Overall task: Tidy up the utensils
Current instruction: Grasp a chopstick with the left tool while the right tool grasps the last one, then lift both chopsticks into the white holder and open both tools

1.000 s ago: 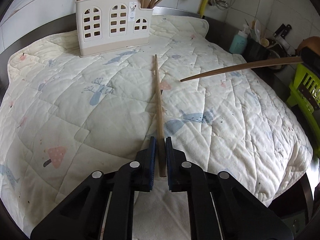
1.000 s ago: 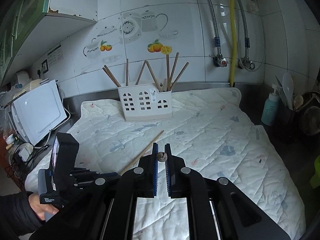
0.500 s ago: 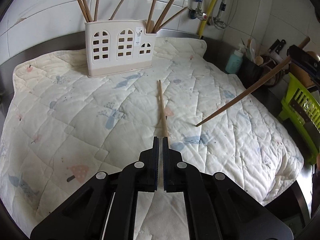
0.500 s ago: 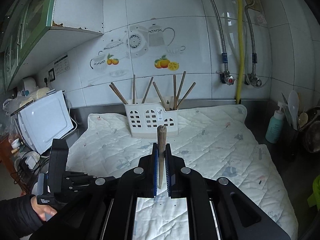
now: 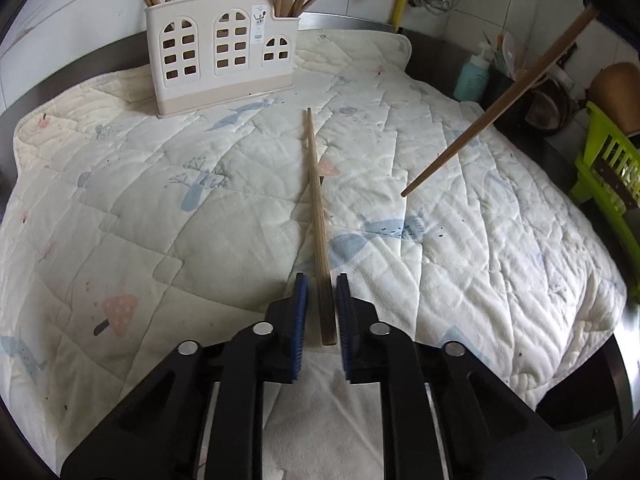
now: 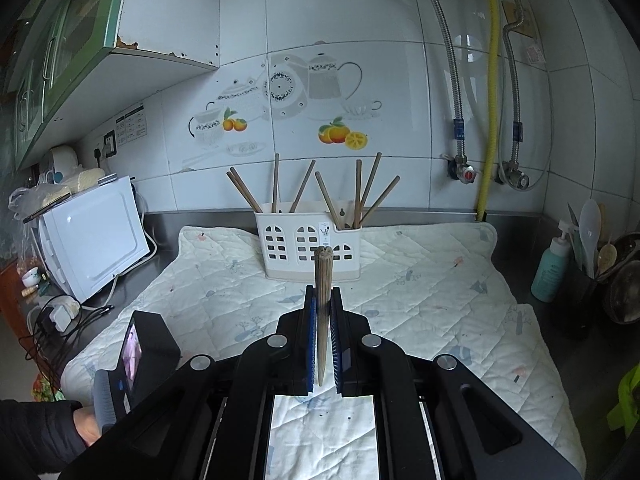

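On the quilted table [image 5: 120, 208], one chopstick [image 5: 318, 216] lies flat between the left hand-held gripper [image 5: 321, 312] jaws, which have just been opening (not squeezing). The right hand-held gripper [image 6: 323, 332] pinches another chopstick [image 6: 322, 292], ready for the holder [image 6: 308, 252].

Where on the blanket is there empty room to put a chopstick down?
The quilted blanket is bare left of the lying chopstick, from the white holder down to the near edge. Right of it is bare too, below the held chopstick. The holder is crowded with sticks.
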The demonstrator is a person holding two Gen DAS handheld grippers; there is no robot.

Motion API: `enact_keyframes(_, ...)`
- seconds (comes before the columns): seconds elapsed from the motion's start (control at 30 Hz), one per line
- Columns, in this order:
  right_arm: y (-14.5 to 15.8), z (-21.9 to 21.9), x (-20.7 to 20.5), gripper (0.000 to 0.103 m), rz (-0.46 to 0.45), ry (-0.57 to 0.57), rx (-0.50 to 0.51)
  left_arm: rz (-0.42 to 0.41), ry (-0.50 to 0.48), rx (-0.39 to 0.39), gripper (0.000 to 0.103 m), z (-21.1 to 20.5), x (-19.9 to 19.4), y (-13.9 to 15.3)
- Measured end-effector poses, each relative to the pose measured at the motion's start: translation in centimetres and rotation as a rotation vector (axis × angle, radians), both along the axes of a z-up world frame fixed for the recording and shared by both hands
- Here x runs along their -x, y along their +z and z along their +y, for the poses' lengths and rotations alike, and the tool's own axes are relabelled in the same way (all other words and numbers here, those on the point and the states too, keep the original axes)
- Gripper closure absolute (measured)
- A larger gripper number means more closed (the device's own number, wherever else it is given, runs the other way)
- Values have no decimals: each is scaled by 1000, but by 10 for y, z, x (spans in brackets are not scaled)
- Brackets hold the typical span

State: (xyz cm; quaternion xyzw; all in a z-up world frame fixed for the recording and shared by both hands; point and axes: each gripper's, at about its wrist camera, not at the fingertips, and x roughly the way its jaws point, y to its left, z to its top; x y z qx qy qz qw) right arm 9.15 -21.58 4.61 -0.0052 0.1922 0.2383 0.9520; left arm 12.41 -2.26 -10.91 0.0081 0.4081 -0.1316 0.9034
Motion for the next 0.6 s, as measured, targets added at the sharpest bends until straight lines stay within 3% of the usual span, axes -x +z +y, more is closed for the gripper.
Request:
enact_keyframes(0.1, 3, 0, 0, 96, -7, 4, 2, -4, -7, -35, 95, -4, -2, 0)
enact_keyframes(0.23, 10, 0, 2, 96, -25, 8, 2, -16, 15, 40, 98, 8, -2, 13)
enact_keyframes(0.6, 41, 4, -11, 96, -77, 43, 3, -216, 76, 93, 98, 29, 6, 67)
